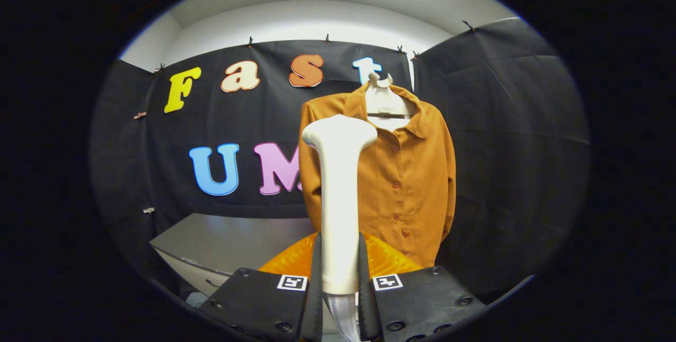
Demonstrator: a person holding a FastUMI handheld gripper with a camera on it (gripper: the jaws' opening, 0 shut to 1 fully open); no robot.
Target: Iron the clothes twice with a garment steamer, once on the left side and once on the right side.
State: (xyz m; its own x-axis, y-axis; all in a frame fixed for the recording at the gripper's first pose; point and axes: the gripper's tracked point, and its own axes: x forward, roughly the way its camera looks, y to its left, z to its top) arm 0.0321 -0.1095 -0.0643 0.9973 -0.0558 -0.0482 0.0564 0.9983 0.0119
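Right, the garment steamer (338,194) stood upright w/ its handle clamped between the two fingers of the gripper (339,265), both pressing on it from either side, hose trailing down below them. Its wide head sat at the top, just in front of the shirt (406,173), overlapping the shirt's left-hand part as seen from the gripper; whether head touched cloth, couldn't tell. The orange shirt hung buttoned on a pale hanger (383,100) beyond the fingers, against the black cloth wall. Behind the fingers an orange ribbed thing (385,260) showed low down, prob. the steamer's base, not sure. A grey table (232,239) lay off to the left, below the wall.

Judging by this: steamer was in hand and raised at collar/shoulder height, so first pass looked about to start or just starting. Next move would call for pressing head to fabric and a steady stroke down that side, then same on the other.
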